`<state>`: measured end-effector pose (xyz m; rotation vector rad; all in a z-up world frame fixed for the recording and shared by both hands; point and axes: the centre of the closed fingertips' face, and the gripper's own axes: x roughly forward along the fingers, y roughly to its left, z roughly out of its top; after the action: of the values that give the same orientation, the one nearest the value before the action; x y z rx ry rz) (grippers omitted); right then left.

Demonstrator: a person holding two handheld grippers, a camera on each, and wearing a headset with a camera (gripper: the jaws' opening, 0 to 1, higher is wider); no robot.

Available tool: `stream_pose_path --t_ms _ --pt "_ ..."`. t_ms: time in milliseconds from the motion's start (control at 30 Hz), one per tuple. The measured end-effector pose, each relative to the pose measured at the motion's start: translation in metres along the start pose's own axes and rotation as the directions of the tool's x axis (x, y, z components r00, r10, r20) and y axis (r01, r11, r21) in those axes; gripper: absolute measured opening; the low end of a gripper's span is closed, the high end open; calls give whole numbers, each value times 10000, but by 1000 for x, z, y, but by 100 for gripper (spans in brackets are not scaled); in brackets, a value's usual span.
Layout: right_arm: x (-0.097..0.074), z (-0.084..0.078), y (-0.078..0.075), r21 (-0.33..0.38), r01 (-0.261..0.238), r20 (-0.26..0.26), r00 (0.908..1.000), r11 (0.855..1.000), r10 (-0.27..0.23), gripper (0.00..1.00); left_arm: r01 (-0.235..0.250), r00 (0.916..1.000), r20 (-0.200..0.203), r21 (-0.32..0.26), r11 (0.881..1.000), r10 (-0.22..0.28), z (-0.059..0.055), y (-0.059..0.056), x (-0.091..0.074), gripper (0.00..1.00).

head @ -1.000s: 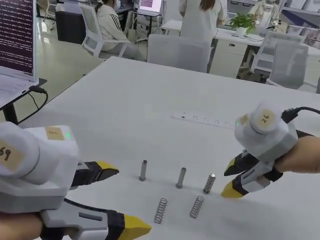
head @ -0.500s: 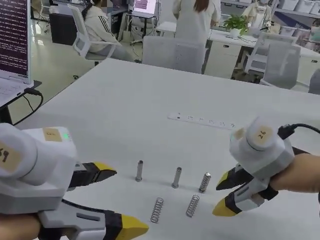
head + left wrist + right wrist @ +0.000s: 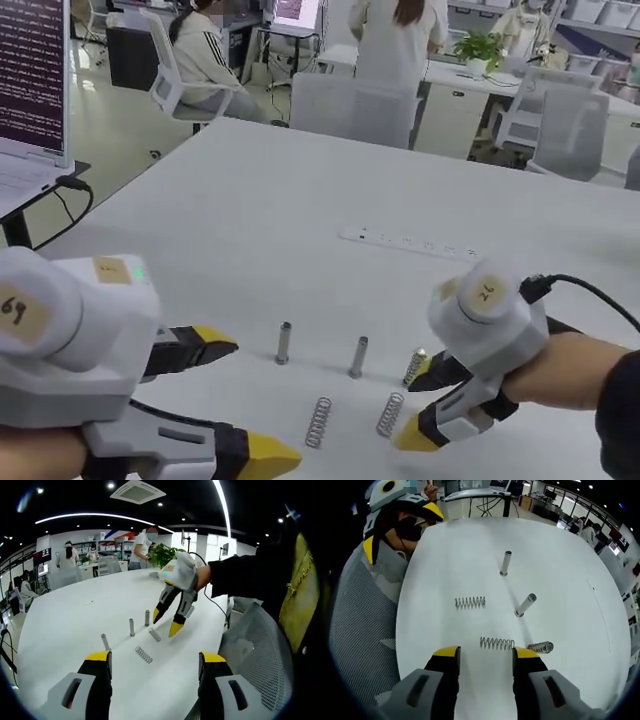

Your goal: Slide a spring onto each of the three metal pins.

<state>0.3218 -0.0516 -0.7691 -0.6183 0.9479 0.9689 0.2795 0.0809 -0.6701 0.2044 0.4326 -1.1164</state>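
Three short metal pins stand in a row on the white table: a bare left pin point(image 3: 284, 342), a bare middle pin point(image 3: 359, 357), and a right pin point(image 3: 415, 366) with a spring on it. Two loose springs lie in front of them, one point(image 3: 320, 422) to the left and one point(image 3: 391, 413) to the right. My right gripper point(image 3: 412, 410) is open, its yellow tips right beside the right loose spring point(image 3: 497, 643), which lies just ahead of its jaws. My left gripper point(image 3: 245, 400) is open and holds nothing, left of the pins. The spring-bearing pin point(image 3: 540, 647) sits by the right jaw.
A white power strip point(image 3: 405, 241) lies farther back on the table. A laptop point(image 3: 30, 90) stands at the far left. Office chairs point(image 3: 350, 105) and people are beyond the table's far edge. A mesh chair point(image 3: 360, 610) is close to the near edge.
My right gripper has moved down and left, from beside the spring-bearing pin to the nearer loose spring. The left gripper has stayed in place.
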Motion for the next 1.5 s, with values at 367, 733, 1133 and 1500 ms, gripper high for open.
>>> stream_pose_path --t_ms 367,733,1133,1500 --pt "9 -7 -9 497 228 -288 9994 9985 -214 40 -14 10000 -39 -5 10000 14 0 0 -1 66" --pt "13 -11 1 852 -215 -435 9987 9961 252 40 -4 10000 -47 -8 10000 4 1 -1 -1 65" --pt "25 0 1 995 -227 -352 9990 9948 263 40 -32 10000 -65 -21 10000 31 1 -2 -1 65" --pt "29 6 -4 996 155 -328 9994 9949 -123 40 -40 10000 -32 -40 10000 40 0 -1 -1 64"
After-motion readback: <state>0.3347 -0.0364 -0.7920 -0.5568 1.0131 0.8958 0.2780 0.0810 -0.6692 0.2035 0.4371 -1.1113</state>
